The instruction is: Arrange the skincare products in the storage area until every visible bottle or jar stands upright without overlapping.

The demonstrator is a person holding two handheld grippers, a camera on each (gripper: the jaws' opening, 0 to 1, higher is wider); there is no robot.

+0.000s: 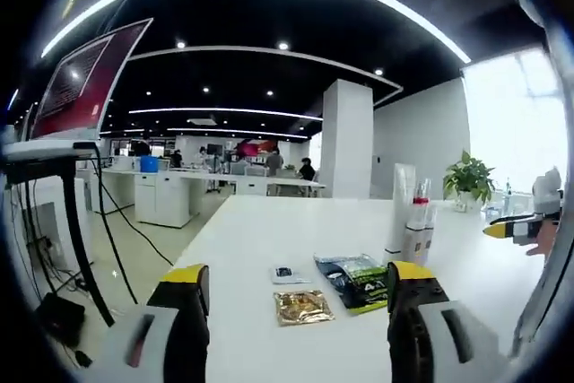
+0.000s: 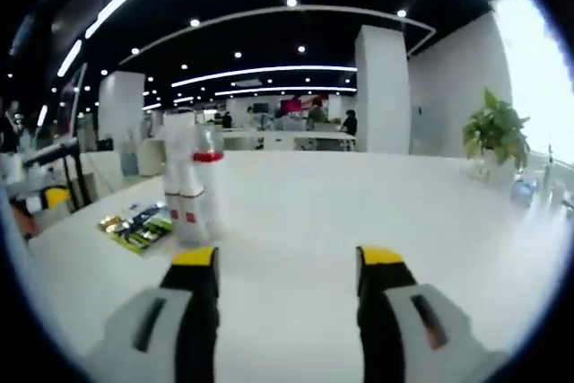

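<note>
Standing upright already on the white table (image 1: 269,230), the skincare bottles (image 1: 408,221) are clustering beside the flat sachets (image 1: 334,289). Both the left gripper (image 1: 296,311) and right gripper (image 2: 285,298) are hovering spread and empty; I judge the next move is reaching in to check spacing.

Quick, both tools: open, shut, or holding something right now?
Left tool: open, holding nothing, above the white table.
Right tool: open, holding nothing, to the right of the upright bottles.
</note>
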